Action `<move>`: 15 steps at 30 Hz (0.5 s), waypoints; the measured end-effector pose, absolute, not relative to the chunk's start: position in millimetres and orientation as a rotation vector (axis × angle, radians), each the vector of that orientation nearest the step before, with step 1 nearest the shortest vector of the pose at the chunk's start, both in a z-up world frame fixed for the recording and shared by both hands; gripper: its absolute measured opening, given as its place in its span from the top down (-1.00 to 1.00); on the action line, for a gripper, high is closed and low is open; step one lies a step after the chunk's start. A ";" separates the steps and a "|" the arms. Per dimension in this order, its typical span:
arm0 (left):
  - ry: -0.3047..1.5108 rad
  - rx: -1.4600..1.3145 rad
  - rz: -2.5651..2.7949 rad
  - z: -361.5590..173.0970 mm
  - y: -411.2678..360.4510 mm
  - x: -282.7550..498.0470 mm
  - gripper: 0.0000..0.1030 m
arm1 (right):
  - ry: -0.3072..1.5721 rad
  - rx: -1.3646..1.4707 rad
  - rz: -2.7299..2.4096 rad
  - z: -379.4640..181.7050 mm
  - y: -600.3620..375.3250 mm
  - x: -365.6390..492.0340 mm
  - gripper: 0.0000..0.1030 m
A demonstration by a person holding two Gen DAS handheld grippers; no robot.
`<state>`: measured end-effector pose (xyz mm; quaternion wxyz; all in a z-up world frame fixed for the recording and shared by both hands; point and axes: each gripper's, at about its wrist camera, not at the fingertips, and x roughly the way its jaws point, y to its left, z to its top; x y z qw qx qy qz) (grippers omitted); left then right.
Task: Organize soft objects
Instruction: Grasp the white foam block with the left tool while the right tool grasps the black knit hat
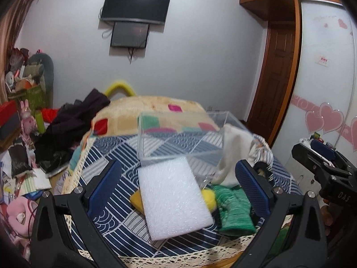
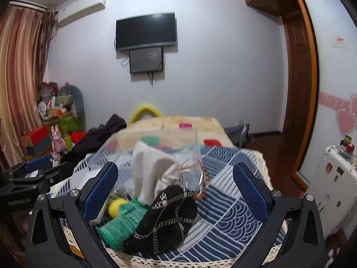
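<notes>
A white foam pad (image 1: 176,197) lies on the blue patterned cloth (image 1: 116,178), over a yellow sponge (image 1: 137,202). A green knitted cloth (image 1: 234,210) lies to its right and a white cloth (image 1: 234,154) hangs over the edge of a clear plastic box (image 1: 178,134) behind. My left gripper (image 1: 178,189) is open around the foam pad, above it. In the right wrist view, my right gripper (image 2: 176,192) is open above a black patterned sock (image 2: 165,216), the green cloth (image 2: 121,223) and the white cloth (image 2: 151,169); the clear box (image 2: 191,156) is blurred.
A beige blanket with coloured squares (image 1: 156,111) covers the bed behind the box. Dark clothes (image 1: 73,122) lie at its left. Cluttered floor and boxes (image 1: 17,156) stand left. A wardrobe (image 1: 325,78) and a white suitcase (image 2: 334,189) are on the right.
</notes>
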<state>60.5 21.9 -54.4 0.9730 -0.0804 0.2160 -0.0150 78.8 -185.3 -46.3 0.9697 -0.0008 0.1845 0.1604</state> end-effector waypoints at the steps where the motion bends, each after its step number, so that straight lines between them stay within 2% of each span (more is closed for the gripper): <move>1: 0.452 -0.163 -0.032 -59.2 22.1 65.1 -1.00 | 0.392 -0.005 0.336 -50.5 -183.6 82.1 -0.98; 5: 0.509 -0.155 -0.036 -77.2 21.3 81.6 -1.00 | 0.448 -0.025 0.375 -62.6 -177.2 88.8 -0.96; 8: 0.564 -0.142 -0.027 -92.5 19.7 92.1 -1.00 | 0.507 -0.031 0.397 -74.7 -176.8 93.2 -0.86; 11: 0.599 -0.134 -0.027 -105.7 18.5 99.2 -1.00 | 0.567 -0.042 0.404 -87.1 -177.8 97.8 -0.69; 14: 0.607 -0.124 -0.017 -111.5 18.0 101.0 -0.98 | 0.613 -0.035 0.409 -92.7 -180.6 101.6 -0.40; 15: 0.604 -0.122 -0.017 -111.7 17.7 100.3 -0.79 | 0.625 -0.023 0.417 -93.1 -182.7 102.5 -0.28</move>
